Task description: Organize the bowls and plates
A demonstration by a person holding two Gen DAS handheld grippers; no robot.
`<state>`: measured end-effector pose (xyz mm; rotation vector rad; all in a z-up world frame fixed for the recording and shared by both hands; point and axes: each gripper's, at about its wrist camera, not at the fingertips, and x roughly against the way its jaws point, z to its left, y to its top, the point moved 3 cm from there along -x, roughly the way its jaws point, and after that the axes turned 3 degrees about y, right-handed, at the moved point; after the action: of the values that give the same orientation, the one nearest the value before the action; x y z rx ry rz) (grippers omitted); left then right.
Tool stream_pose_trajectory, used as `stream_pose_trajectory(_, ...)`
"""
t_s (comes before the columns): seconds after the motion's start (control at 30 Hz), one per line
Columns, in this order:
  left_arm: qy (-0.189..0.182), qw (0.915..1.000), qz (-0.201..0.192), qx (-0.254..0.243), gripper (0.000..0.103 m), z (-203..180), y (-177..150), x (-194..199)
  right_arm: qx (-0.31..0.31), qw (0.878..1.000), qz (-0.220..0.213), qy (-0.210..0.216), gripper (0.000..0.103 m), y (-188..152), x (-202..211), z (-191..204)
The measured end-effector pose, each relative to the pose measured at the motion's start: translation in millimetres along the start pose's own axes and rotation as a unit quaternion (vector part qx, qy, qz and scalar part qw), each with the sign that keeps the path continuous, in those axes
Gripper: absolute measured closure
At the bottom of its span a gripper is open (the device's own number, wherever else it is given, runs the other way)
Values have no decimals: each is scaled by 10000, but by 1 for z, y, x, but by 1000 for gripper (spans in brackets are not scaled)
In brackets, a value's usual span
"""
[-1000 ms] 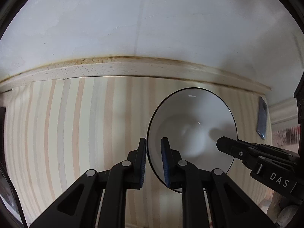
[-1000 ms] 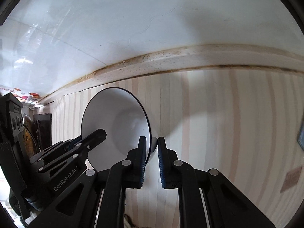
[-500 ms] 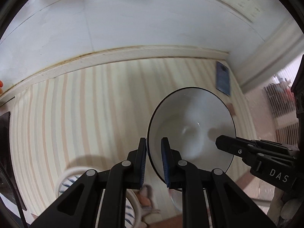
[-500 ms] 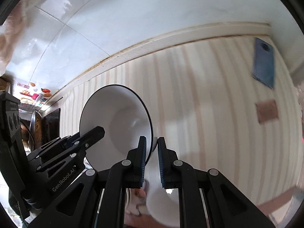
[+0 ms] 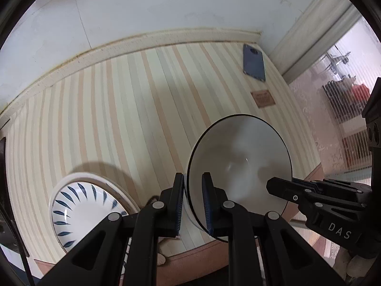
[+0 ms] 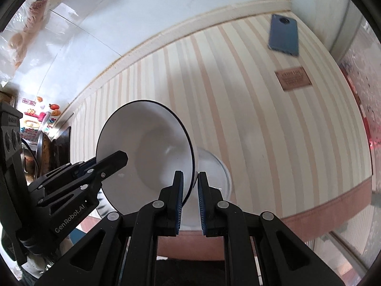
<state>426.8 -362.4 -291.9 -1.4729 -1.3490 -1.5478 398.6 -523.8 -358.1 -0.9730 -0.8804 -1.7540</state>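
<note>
A white bowl with a dark rim [image 5: 240, 164] is held in the air between both grippers, over the striped table. My left gripper [image 5: 193, 200] is shut on its near-left rim. My right gripper [image 6: 189, 197] is shut on its opposite rim, and the same bowl shows in the right wrist view [image 6: 147, 152]. A white bowl with blue leaf marks [image 5: 83, 212] sits on the table at the lower left, on a plate. Another white dish [image 6: 214, 174] lies on the table just under the held bowl.
The striped tablecloth [image 5: 142, 109] runs to a white wall behind. A blue phone [image 5: 254, 62] and a small brown card [image 5: 263, 98] lie at the far right; both show in the right wrist view too, phone [image 6: 283, 34] and card [image 6: 294, 78]. The table's front edge [image 6: 321, 212] is close.
Both grippers have pulled back and tilted down with the bowl between them. The blue-patterned bowl, the second dish and the table's front edge have come into view.
</note>
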Motion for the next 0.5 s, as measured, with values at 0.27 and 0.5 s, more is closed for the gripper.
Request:
stream_pose_trajectory(0.27, 39, 9996, 250, -131, 90, -9, -17, -20, -101, 9997, 216, -81, 89, -17, -18, -17)
stream_pose_trajectory(0.5, 113, 9986, 452, -242, 90, -14, -22, -40, -136, 9990, 389, -178, 89, -20, -35, -29)
